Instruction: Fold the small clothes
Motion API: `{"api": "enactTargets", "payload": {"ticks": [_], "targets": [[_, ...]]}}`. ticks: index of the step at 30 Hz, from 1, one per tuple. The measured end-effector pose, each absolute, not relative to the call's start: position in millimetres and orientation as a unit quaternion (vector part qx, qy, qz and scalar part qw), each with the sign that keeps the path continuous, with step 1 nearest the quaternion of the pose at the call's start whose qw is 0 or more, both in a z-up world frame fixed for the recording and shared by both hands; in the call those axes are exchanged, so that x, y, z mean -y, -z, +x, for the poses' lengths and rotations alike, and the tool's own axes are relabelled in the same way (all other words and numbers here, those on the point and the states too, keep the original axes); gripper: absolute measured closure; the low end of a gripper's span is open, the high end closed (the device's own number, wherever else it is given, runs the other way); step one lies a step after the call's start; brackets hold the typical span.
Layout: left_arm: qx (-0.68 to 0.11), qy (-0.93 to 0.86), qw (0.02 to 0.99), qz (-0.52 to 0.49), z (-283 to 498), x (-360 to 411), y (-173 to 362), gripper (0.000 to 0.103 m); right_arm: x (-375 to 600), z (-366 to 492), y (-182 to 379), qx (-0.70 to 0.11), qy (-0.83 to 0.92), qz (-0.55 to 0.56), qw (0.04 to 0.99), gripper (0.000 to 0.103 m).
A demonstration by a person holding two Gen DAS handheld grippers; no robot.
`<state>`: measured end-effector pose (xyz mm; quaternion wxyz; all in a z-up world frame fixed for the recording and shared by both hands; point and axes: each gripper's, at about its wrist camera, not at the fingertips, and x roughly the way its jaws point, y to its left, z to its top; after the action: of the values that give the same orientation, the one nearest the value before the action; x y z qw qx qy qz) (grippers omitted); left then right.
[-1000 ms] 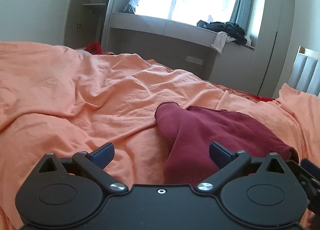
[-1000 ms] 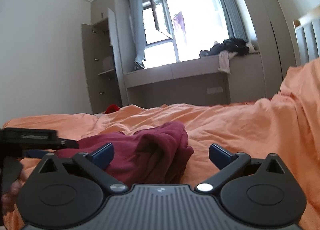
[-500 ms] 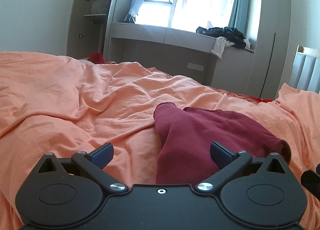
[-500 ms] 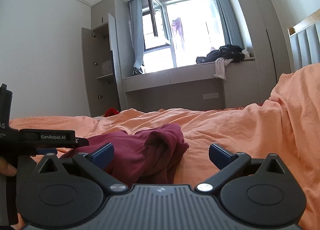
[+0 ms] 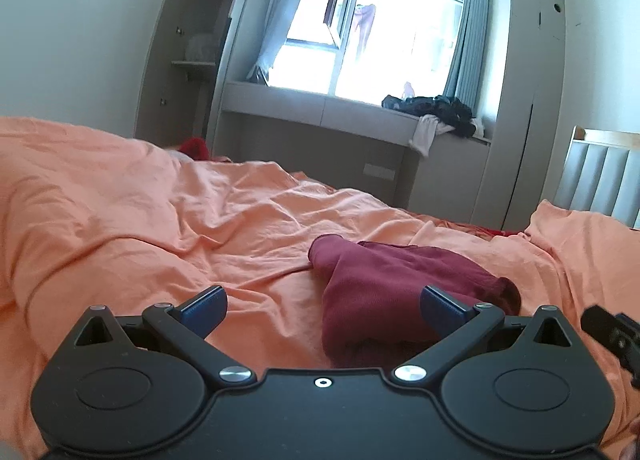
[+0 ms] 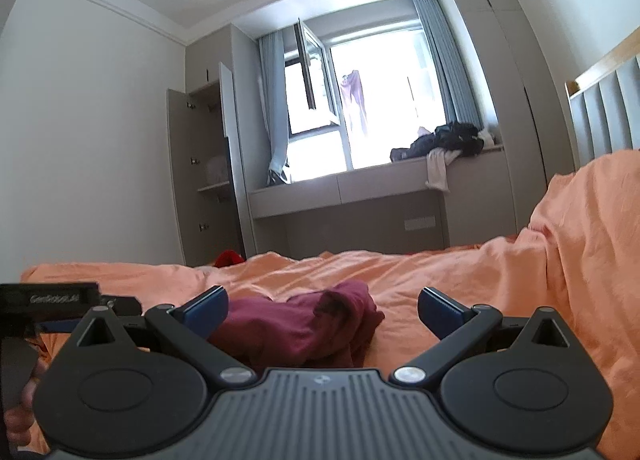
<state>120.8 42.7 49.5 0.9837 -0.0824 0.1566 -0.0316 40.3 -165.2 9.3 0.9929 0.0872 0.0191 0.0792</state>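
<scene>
garment: maroon garment lies bunched on the orange bed, long axis near-to-far
left tool: wide open, empty; garment ahead, toward its right finger
right tool: wide open, empty; garment ahead-left
nearer: left, I judge

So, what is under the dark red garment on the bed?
The maroon garment lies directly on the wrinkled orange bedsheet. Whether anything else is beneath it cannot be seen; the cloth covers that spot.

Sunlit window, grey curtains, open wardrobe, rumpled orange bedding.
</scene>
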Motion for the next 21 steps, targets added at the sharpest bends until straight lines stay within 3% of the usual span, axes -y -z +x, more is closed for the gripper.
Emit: {"api": "enactTargets", "payload": {"ticks": [12, 21], "targets": [[-0.129, 0.027, 0.991, -0.024, 39.1, -54.4, -79.4, 0.001, 157.3, -17.0, -21.5, 0.002, -0.085, 0.064, 0.994, 0.0], [-0.149, 0.023, 0.988, -0.028, 0.7, -53.0, -53.1, 0.001, 159.6, -57.2, -5.1, -0.007, -0.05, 0.071, 0.996, 0.0]]}}
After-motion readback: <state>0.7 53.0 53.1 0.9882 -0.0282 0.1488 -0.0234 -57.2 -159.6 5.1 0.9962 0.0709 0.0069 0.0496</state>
